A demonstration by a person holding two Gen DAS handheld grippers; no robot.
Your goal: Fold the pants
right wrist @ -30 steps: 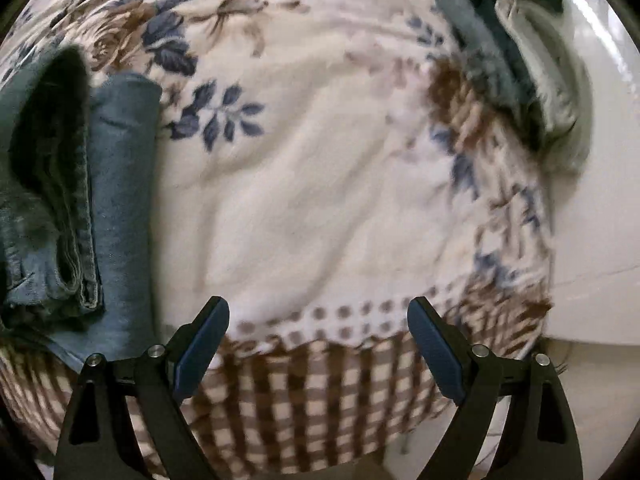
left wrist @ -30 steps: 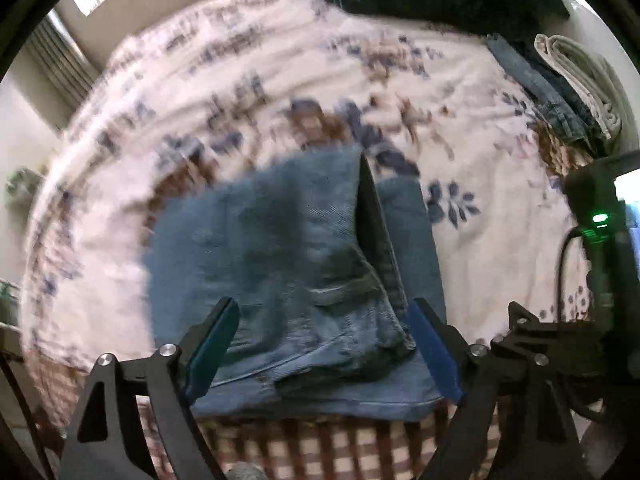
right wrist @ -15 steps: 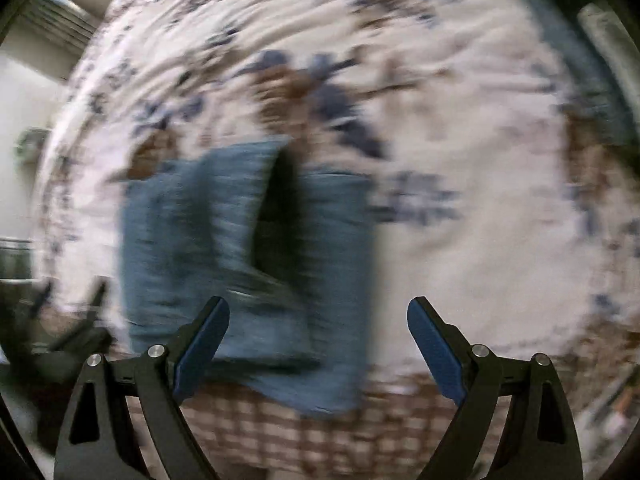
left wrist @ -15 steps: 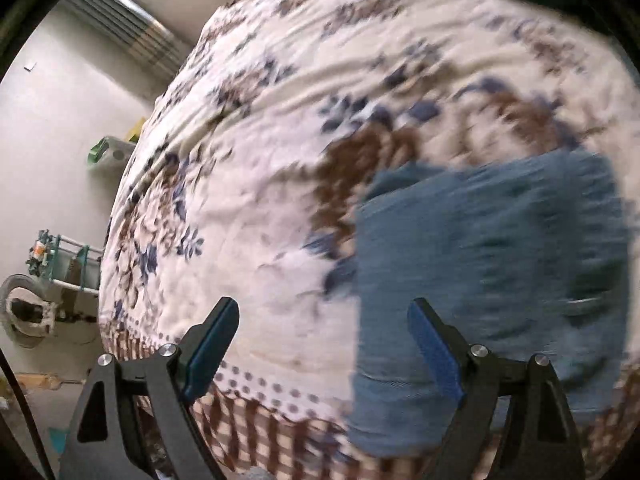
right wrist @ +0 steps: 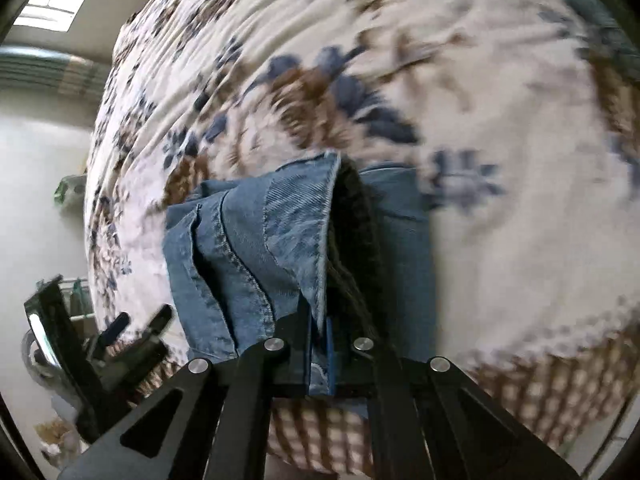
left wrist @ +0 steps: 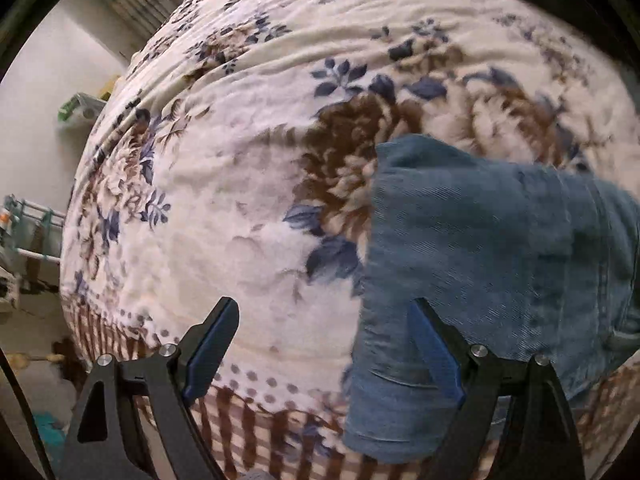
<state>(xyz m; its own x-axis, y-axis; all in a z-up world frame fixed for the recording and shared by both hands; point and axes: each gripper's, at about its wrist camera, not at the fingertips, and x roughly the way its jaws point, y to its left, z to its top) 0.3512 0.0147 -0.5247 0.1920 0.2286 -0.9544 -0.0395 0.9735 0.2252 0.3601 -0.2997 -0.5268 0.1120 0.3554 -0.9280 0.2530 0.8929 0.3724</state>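
Note:
Blue denim pants [right wrist: 280, 248] lie folded on a floral blanket [right wrist: 500, 200] near the bed's front edge. My right gripper [right wrist: 318, 344] is shut on the near edge of the pants' top layer, beside a dark opening in the fabric. In the left wrist view the pants [left wrist: 480, 248] fill the right side. My left gripper [left wrist: 324, 344] is open and empty, with its right finger [left wrist: 434, 352] over the pants' left edge and its left finger over bare blanket [left wrist: 224, 208]. The left gripper also shows at the lower left of the right wrist view [right wrist: 132, 332].
The blanket's checked border [left wrist: 256, 420] hangs over the bed's front edge. Left of the bed are floor, a pale wall and a light green rack [left wrist: 24, 216]. A window [right wrist: 52, 4] and curtain are at the far left.
My right gripper swung left onto the pants and closed on their near edge. My left gripper swung left off the pants' middle to their left edge and stayed open.

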